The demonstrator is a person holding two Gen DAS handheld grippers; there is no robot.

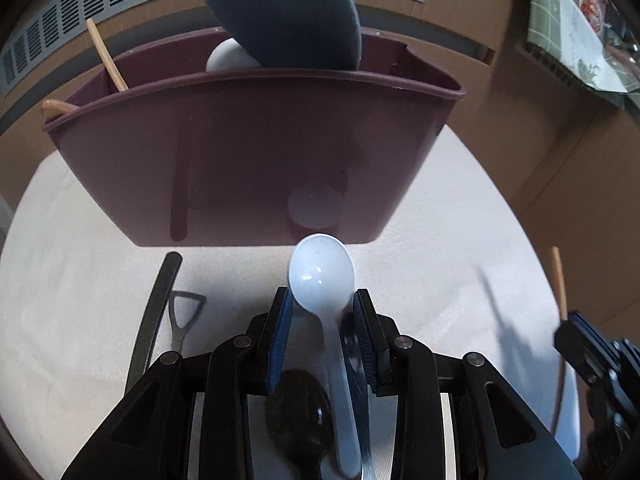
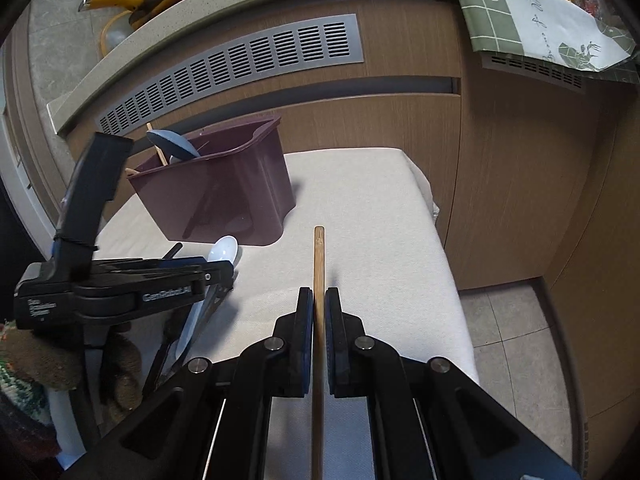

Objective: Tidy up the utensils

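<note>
A maroon plastic caddy stands on the white cloth and holds a grey-blue rice paddle, a white utensil and wooden sticks. It also shows in the right wrist view. My left gripper is shut on a white spoon, bowl forward, just in front of the caddy's near wall. My right gripper is shut on a wooden chopstick, tip forward, over the cloth right of the caddy.
A black utensil handle and a dark spoon lie on the cloth under my left gripper. Wooden cabinet with a vent grille stands behind. The cloth's right edge drops to tiled floor.
</note>
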